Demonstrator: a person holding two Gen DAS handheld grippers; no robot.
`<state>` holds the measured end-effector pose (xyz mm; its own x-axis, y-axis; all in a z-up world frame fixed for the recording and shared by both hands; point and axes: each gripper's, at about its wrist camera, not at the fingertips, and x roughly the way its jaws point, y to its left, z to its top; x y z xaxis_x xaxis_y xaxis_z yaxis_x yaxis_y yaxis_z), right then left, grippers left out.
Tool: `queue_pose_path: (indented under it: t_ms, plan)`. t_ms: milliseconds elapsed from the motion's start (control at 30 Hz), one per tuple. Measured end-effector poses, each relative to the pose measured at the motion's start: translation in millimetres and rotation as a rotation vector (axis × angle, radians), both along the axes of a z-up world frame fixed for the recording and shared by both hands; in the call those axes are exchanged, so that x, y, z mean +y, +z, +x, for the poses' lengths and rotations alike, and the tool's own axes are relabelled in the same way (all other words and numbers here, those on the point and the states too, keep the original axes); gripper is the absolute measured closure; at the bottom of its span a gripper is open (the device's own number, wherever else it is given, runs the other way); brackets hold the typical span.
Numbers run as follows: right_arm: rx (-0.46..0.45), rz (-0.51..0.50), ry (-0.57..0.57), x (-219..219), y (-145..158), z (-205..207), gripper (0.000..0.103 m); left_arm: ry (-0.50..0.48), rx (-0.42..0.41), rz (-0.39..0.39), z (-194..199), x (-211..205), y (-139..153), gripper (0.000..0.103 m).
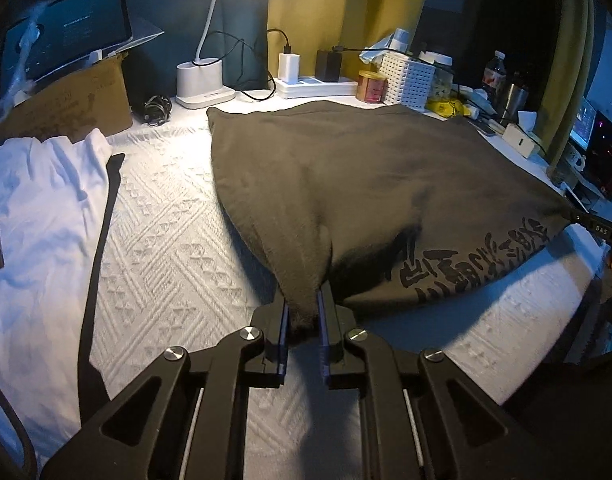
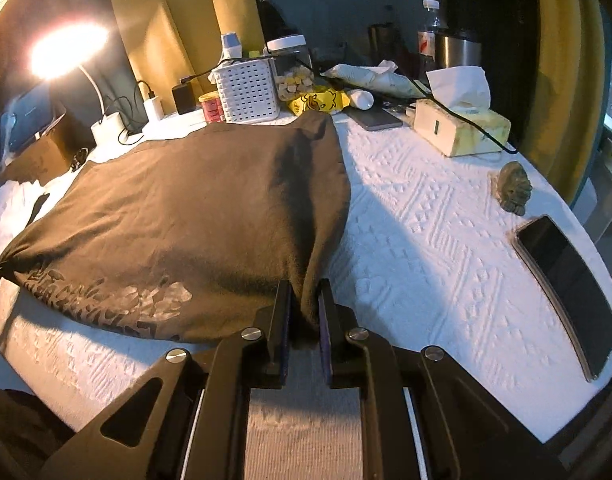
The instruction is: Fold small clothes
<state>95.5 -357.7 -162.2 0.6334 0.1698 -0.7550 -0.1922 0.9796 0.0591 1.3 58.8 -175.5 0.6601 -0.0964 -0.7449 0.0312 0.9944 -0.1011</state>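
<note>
Dark olive garment (image 1: 338, 184) lies spread on the white textured tablecloth (image 1: 162, 248), printed lettering (image 1: 478, 260) along its near edge. Both near corners are lifted slightly off the cloth and bunched.

Left gripper (image 1: 303, 312): jaws nearly closed, pinching the near left corner of the garment; fabric fills the narrow gap between the pads. Right gripper (image 2: 306, 308): same condition — jaws almost together, clamped on the near right corner, with a fold of fabric rising away from the pads.

Surroundings, left wrist view: a white garment (image 1: 46, 208) lies crumpled to the left, well apart from the olive one, with a black strap (image 1: 102, 240) running along its edge. Cardboard box (image 1: 78, 100) and a screen (image 1: 70, 36) at far left. Lamp base (image 1: 202, 84) and power strip (image 1: 314, 86) with chargers stand just beyond the garment's far edge.

Right wrist view: white perforated basket (image 2: 246, 88), red tin (image 2: 212, 108) and yellow packet (image 2: 314, 102) crowd the far edge, close to the garment's far right corner. Tissue box (image 2: 462, 128) with a black cable across it, a small greenish figure (image 2: 514, 192) and a dark phone (image 2: 566, 292) sit on the cloth to the right, apart from the garment.
</note>
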Motion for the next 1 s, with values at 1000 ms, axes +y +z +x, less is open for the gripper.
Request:
queue_pose_path:
  t_ms: [1000]
  plan:
    - [0.056, 0.001, -0.030, -7, -23, -46, 0.089, 0.029, 0.097, 0.065, -36, -4, -24, 0.052]
